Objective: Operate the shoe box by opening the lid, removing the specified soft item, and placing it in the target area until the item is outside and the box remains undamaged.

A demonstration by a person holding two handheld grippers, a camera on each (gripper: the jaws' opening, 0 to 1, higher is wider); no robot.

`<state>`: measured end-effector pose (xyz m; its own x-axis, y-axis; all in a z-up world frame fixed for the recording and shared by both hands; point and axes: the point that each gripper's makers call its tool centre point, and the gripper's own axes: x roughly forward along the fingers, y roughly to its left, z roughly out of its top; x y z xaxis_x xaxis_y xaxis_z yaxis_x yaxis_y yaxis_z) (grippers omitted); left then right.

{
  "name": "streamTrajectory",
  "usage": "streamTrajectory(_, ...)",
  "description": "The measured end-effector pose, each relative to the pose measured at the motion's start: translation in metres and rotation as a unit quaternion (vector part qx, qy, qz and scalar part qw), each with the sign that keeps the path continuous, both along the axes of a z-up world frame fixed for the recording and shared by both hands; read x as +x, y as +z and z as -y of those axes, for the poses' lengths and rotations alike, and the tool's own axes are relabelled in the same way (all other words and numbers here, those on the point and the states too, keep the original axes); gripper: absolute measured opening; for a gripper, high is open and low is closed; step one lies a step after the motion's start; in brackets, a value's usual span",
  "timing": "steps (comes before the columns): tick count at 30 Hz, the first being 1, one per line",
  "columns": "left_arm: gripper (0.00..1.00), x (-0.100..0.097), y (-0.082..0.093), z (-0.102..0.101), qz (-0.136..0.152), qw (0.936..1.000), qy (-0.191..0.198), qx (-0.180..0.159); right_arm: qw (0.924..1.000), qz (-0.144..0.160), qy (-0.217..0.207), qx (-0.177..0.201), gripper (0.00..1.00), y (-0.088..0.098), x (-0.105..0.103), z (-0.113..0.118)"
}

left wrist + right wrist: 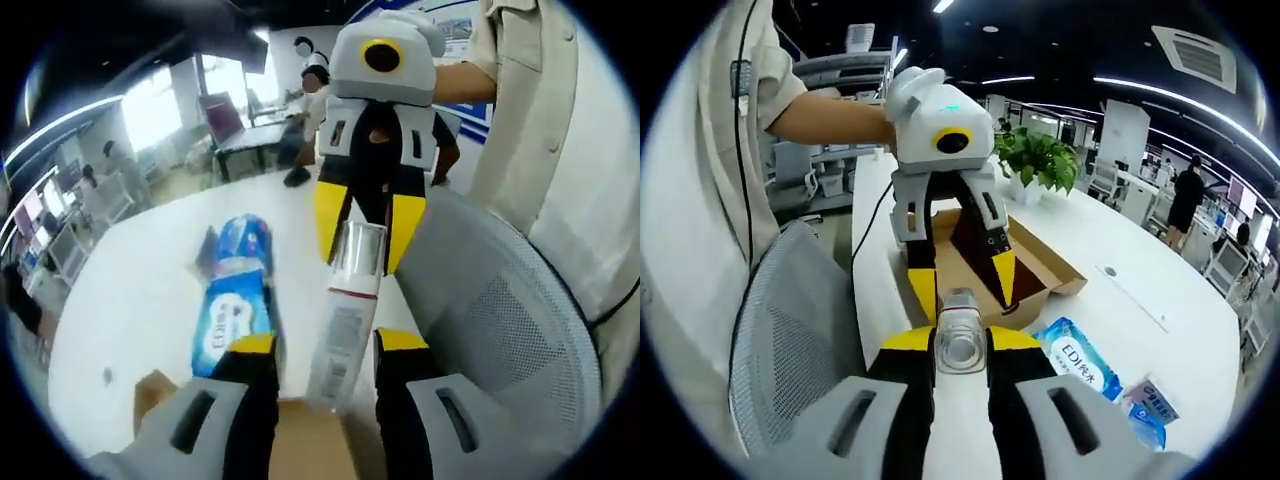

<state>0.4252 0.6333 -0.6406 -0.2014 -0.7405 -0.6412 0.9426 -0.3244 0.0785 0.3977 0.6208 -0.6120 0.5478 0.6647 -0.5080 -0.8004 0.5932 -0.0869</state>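
Our right tongs (960,345) are clamped on a clear bottle (960,345) with a see-through cap, and we hold it out in the air, lying along the jaws, so it can be carried away from the box. In the left gripper view the same bottle (345,320) stretches from the right tongs (368,225) at the top down toward our left tongs (325,350). The left jaws stand apart on each side of the bottle's bottom end, and we cannot tell if they touch it, so we think they are loose and ready to help. The shoe box (990,265) sits open on the white table (1140,270), and the left tongs (960,275) hang just over it. The box looks fine, with no tears we can see. A blue pack of wipes (235,300) lies on the table beside the box, already outside it. That may be the soft thing we want. A small blue packet (1145,410) lies near it. A grey mesh chair (500,320) stands at the table edge, close to the person's sleeve (530,90).
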Motion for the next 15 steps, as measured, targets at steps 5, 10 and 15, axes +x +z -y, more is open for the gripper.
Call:
streamTrajectory(5,0.43,0.01,0.003,-0.005,-0.008,0.9994,0.031,-0.011,1.0,0.001,0.002,-0.007,0.16,0.002,0.005,0.007)
streamTrajectory(10,0.52,0.019,0.006,-0.013,-0.017,0.9976,0.065,-0.015,0.9999,0.004,0.005,-0.012,0.16,0.006,0.01,0.013)
streamTrajectory(15,0.56,0.029,0.007,-0.026,-0.017,0.9946,0.101,-0.017,0.9996,0.008,0.011,-0.025,0.16,0.01,0.016,0.021)
